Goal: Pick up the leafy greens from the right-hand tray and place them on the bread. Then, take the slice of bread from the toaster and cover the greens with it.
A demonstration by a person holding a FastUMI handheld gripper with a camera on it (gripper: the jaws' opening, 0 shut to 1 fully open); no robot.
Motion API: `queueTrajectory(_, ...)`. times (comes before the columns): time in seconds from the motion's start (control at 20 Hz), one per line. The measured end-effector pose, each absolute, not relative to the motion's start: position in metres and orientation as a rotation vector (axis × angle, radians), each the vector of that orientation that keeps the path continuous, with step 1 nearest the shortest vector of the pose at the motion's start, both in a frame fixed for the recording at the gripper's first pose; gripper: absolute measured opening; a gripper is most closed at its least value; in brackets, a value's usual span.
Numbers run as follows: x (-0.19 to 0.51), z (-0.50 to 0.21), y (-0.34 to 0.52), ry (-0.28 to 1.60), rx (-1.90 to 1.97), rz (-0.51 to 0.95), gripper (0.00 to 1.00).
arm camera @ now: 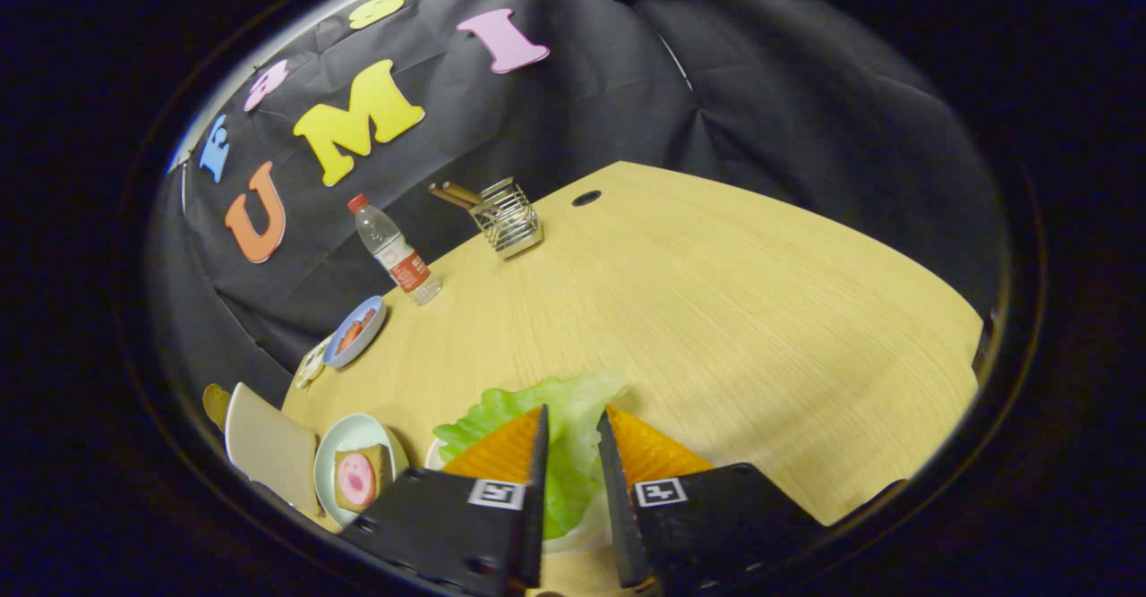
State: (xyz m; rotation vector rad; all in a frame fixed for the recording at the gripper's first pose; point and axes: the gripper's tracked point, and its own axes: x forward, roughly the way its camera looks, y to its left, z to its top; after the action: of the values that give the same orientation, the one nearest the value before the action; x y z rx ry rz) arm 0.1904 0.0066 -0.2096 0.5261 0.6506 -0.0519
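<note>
Your tongs close on the leafy greens, which sit squeezed between both fingers, with ruffled edges spilling ahead of the tips and out to the left. The wooden table spreads wide beyond them. The move ahead turns on one thing: the bread lies to the left of your fingers and slightly behind their tips, on a pale round plate close beside the left finger, so you would need to swing the greens leftward. A white rim shows under the greens between the fingers, probably the tray they came from. Just left of the plate stands a cream-coloured appliance, likely the toaster; you cannot tell whether a slice sits in it. Farther off to the left are a blue bowl, a water bottle and a wire holder. The greens look light, bright green, crinkled and limp, apt to flop where unsupported.
</note>
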Motion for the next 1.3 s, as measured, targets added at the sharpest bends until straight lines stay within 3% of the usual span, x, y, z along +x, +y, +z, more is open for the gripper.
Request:
queueTrajectory(0.05,0.19,-0.208,0.005,0.643,0.524,-0.052,0.12)
queueTrajectory(0.15,0.19,-0.201,0.003,0.62,0.492,-0.045,0.01)
queueTrajectory(1.05,0.161,-0.075,0.063,0.373,0.362,0.115,0.0)
queueTrajectory(1.3,0.163,-0.1,0.058,0.404,0.24,0.069,0.0)
